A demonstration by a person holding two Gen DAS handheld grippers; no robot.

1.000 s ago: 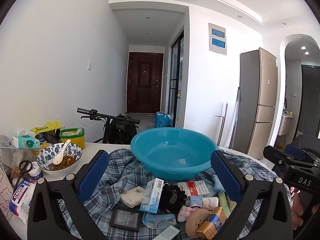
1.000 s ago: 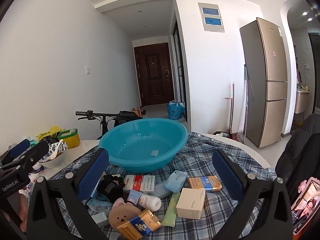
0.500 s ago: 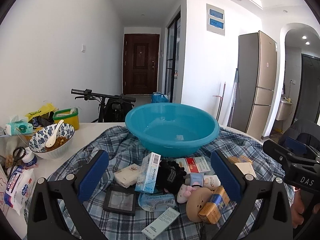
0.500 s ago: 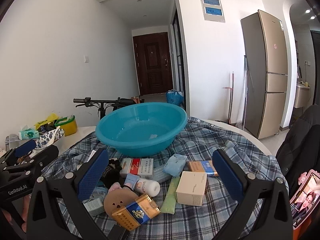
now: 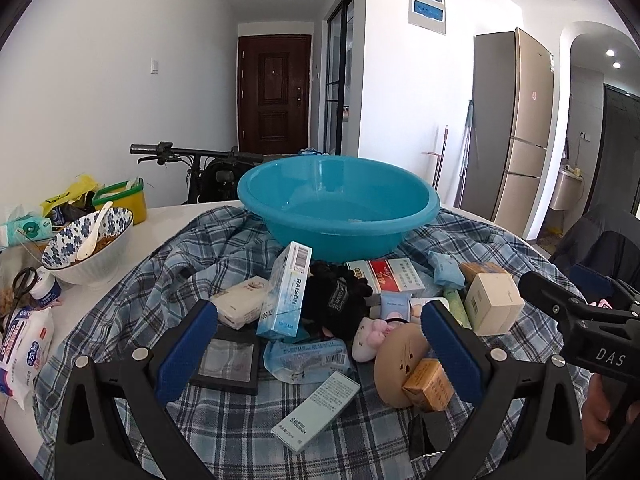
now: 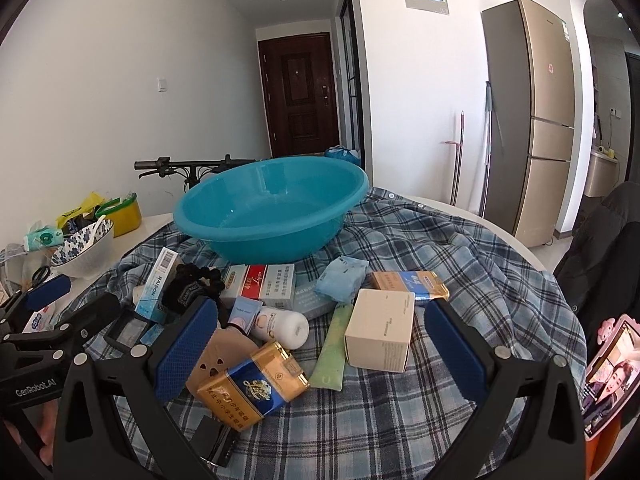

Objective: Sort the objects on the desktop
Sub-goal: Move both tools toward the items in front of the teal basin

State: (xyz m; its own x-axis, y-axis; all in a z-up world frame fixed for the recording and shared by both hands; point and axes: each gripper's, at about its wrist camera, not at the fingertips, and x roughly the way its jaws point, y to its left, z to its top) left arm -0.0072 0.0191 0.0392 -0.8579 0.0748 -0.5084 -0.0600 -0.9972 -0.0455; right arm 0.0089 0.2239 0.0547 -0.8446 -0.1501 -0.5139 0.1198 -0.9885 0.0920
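Both tools have dropped lower and nearer to the heap than a moment ago, so the boxes now fill the space between their blue pads. White tabletop (image 5: pixel 188 216) carries a blue checked cloth (image 6: pixel 460 248), and on the cloth's far side stands a turquoise basin (image 5: pixel 340 208) holding no objects. Just in front of it lies the pile to be sorted: a red and white carton (image 6: pixel 260 284), a plain cream box (image 6: pixel 380 328), a gold and blue pack (image 6: pixel 252 388), and a pale blue box printed "RAISON" (image 5: pixel 286 292) leaning on a black glove (image 5: pixel 340 300). Left tool (image 5: pixel 316 356) is spread wide, holding nothing, over a clear packet (image 5: pixel 308 360). Right tool (image 6: pixel 320 352), marked "DAS", is equally wide and holds nothing. Off to the left a patterned bowl (image 5: pixel 88 240) with a spoon sits on the bare tabletop.
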